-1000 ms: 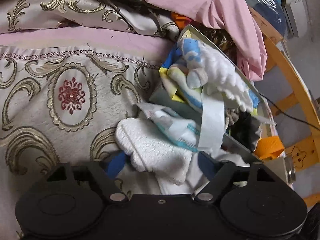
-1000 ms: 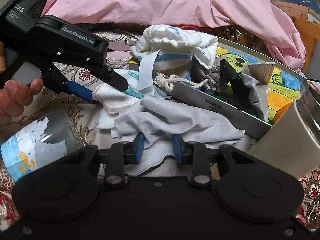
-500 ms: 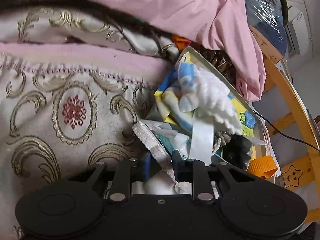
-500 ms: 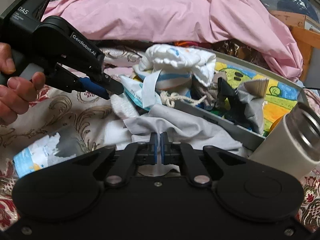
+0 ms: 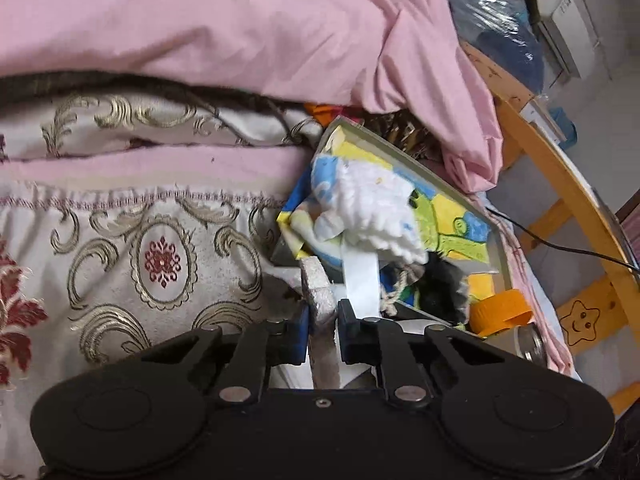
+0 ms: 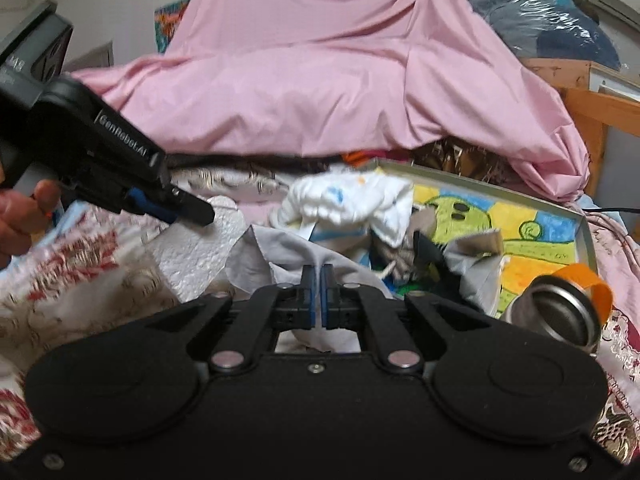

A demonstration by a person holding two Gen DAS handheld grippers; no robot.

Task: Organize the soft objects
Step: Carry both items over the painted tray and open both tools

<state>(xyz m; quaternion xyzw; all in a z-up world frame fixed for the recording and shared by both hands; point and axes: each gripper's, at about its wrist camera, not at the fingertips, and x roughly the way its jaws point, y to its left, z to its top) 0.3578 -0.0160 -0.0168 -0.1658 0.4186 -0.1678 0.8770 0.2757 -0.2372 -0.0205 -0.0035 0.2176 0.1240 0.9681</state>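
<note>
White towel [image 5: 320, 300] pinched by closing left fingers [image 5: 322, 320], grey cloth [image 6: 296, 256] seemingly nipped by right fingers [image 6: 317, 296]

The left gripper [image 5: 323, 322] is closing its jaws on a fold of white terry cloth [image 5: 319, 292], which stands edge-on between the blue pads [image 5: 301, 334]. Directly ahead, a shallow grey tray [image 5: 436, 178] with a colourful painted base holds a white fluffy cloth [image 5: 378, 210], a pale ribbon strap [image 5: 360, 278], a rope and a dark item, with an orange cap [image 5: 500, 316] at its near right corner. The tray rests on an ornate patterned bedspread [image 5: 160, 256], and a pink sheet [image 5: 248, 28] is heaped behind.
</note>
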